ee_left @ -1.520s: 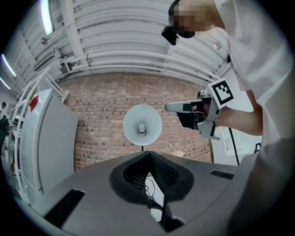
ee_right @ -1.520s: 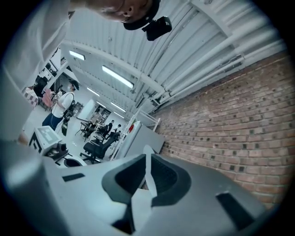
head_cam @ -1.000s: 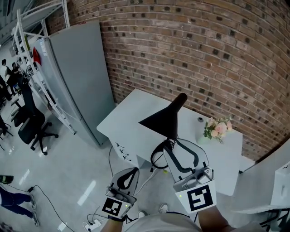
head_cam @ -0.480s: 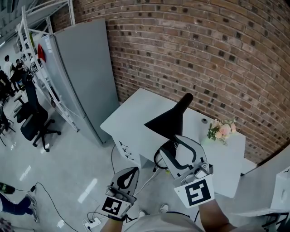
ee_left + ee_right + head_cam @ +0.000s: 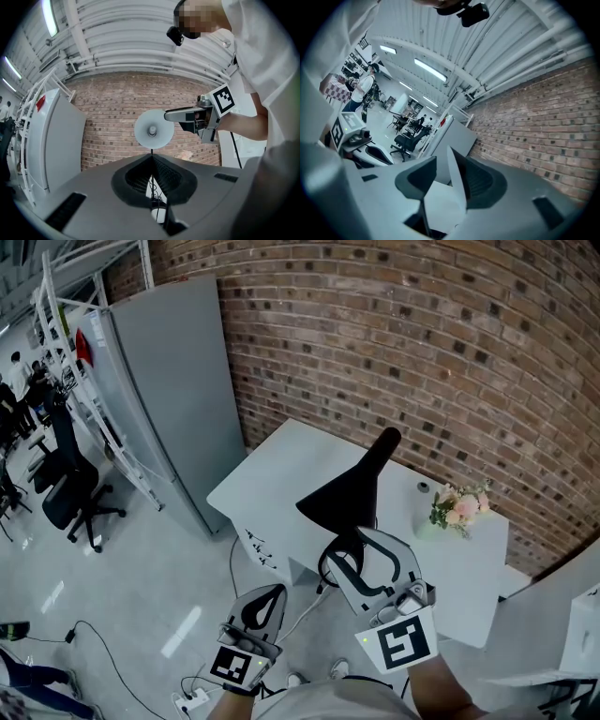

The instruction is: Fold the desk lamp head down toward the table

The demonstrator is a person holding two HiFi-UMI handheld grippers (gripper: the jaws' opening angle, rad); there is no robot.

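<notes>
One black desk lamp (image 5: pixel 342 495) stands near the front edge of the white table (image 5: pixel 272 474). Its neck slants up toward the brick wall (image 5: pixel 422 334), and its cone shade is tipped so the open mouth faces out at the person rather than down at the tabletop. In the left gripper view that mouth shows as a pale round disc with the bulb at its centre — so by my reading the head is not yet folded fully toward the table.

The right gripper (image 5: pixel 364 549) sits just under the shade's lower rim, pointing level, its jaws spread wide with neither pad pressing on anything. A thin pale edge shows between them in the right gripper view; it may be the rim itself, but I cannot tell. That placement suits the job: the rim is the point farthest from the hinge, so a grip or push there would likely swing the head with least effort. The lamp's black cable (image 5: pixel 322 570) loops off the table edge just beside that gripper.

The left gripper (image 5: pixel 270 596) hangs lower and nearer the person, well apart from the lamp, its jaws together on nothing — it looks parked out of the way.

Farther out, a small bunch of pink flowers (image 5: pixel 455 505) stands toward the table's right end, apart from where the shade would likely come down. A tall grey cabinet (image 5: pixel 169 390) stands left of the table against the wall.
</notes>
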